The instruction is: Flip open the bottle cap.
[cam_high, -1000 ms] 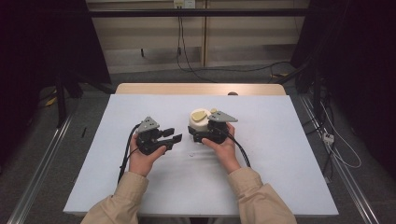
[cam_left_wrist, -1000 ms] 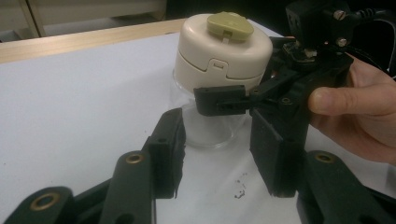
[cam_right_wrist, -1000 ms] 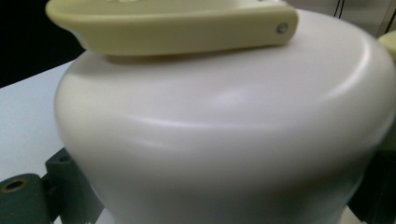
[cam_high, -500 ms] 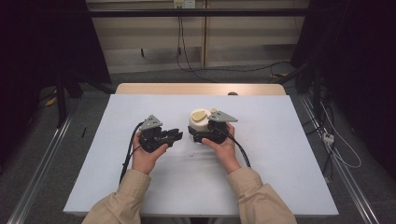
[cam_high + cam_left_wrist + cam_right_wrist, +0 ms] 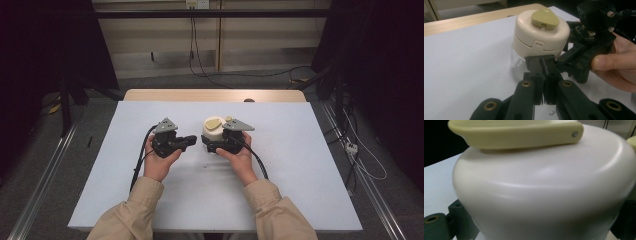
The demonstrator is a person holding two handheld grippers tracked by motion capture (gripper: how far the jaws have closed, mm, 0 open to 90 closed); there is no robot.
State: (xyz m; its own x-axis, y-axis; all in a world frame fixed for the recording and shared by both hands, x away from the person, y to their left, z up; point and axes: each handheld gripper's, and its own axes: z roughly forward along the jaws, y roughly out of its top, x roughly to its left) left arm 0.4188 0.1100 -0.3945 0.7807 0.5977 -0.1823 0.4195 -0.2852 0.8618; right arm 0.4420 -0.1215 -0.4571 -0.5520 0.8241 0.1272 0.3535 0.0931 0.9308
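Observation:
A jar (image 5: 212,129) with a cream lid, a yellow-green handle (image 5: 545,18) and a clear glass body stands near the middle of the white table (image 5: 300,190). My right gripper (image 5: 214,144) is shut on the jar from the right, and the cream lid (image 5: 544,190) bulges close between its jaws. My left gripper (image 5: 192,139) lies to the jar's left and points at it. Its jaws have just been closing with nothing between them. They now stand together, shut and empty (image 5: 541,60), just short of the jar's glass.
A wooden strip (image 5: 215,95) runs along the table's far edge. Black cables (image 5: 140,160) trail from both grippers toward the person. Metal rails (image 5: 45,180) lie on the floor at both sides, with loose wires (image 5: 360,160) at the right.
The left gripper's jaws, spread apart a second ago, have come together. The right gripper and the jar have kept still.

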